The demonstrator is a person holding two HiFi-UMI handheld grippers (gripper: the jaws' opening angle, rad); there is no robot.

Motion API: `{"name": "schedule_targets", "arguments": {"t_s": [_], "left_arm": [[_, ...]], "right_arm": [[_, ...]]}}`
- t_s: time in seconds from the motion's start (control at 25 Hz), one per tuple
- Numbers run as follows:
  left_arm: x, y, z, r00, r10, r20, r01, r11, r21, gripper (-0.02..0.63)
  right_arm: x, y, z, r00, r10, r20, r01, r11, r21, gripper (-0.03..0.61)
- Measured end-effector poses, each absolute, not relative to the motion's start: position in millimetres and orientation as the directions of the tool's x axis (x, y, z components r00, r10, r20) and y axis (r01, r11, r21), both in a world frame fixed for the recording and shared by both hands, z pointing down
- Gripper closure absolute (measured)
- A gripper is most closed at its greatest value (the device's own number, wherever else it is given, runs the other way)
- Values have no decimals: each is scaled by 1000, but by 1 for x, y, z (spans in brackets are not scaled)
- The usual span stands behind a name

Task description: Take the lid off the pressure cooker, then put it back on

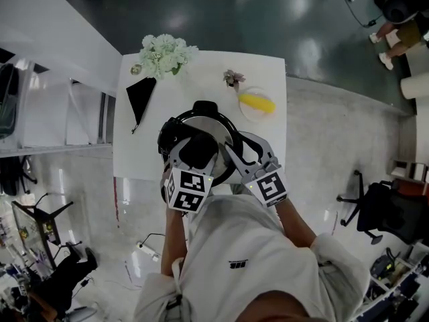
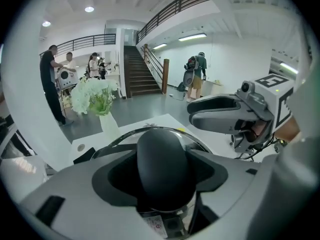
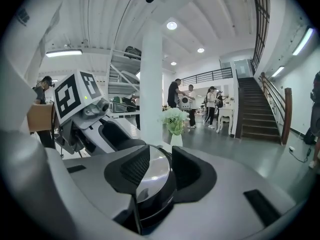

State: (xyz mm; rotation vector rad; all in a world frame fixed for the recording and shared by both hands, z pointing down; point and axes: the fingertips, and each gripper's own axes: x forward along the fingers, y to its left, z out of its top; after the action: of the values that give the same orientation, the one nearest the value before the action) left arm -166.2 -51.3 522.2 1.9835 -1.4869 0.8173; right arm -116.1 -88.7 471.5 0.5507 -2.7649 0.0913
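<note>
Nearest my left camera, the left gripper [image 2: 162, 156] is pointing steeply down at the pot. Its jaws are standing wide, one pad on each flank of the black lid knob [image 2: 162, 179]. The knob is filling the whole gap between the pads, so I am reading this as a clamp on it. A thin shiny arc of the lid [image 1: 212, 122] is showing just behind the knob.

On the other side, the right gripper [image 3: 157, 168] is coming in much flatter. Its jaws are straddling the cooker edge [image 3: 150, 184], a polished top face over a black side that is sitting tilted in that view. The edge is reaching from one pad to the other, so I am taking it as pinched there, though the ribbed face of the left pad is showing bare above it.

From the head view I am holding both hands close together at the near side of the pressure cooker [image 1: 205, 108], with the two marker cubes almost side by side. My left forearm [image 1: 173, 237] is running nearly straight back to my white shirt, and my right forearm [image 1: 295, 221] is angling in from the right.

The cooker is standing on the near half of the white tabletop [image 1: 201, 72] with its lid sitting on it. Farther out, a bunch of pale flowers [image 1: 166, 54] is standing at the far left corner, with a black cloth [image 1: 139, 96] just nearside of it. A small plant [image 1: 234, 78] and a yellow object [image 1: 258, 102] are lying beyond the cooker to the right.
</note>
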Motion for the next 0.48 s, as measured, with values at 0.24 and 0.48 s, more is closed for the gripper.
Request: {"name": "schedule_targets", "arguments": {"t_s": [0.24, 0.48], "left_arm": [[-166, -50, 522, 273, -633, 724, -939, -340, 56, 302], [-163, -48, 522, 332, -599, 729, -897, -439, 49, 310]], "right_arm": [[-111, -89, 470, -852, -408, 330, -430, 903, 4, 437], [-103, -84, 467, -816, -457, 354, -493, 870, -15, 437]]}}
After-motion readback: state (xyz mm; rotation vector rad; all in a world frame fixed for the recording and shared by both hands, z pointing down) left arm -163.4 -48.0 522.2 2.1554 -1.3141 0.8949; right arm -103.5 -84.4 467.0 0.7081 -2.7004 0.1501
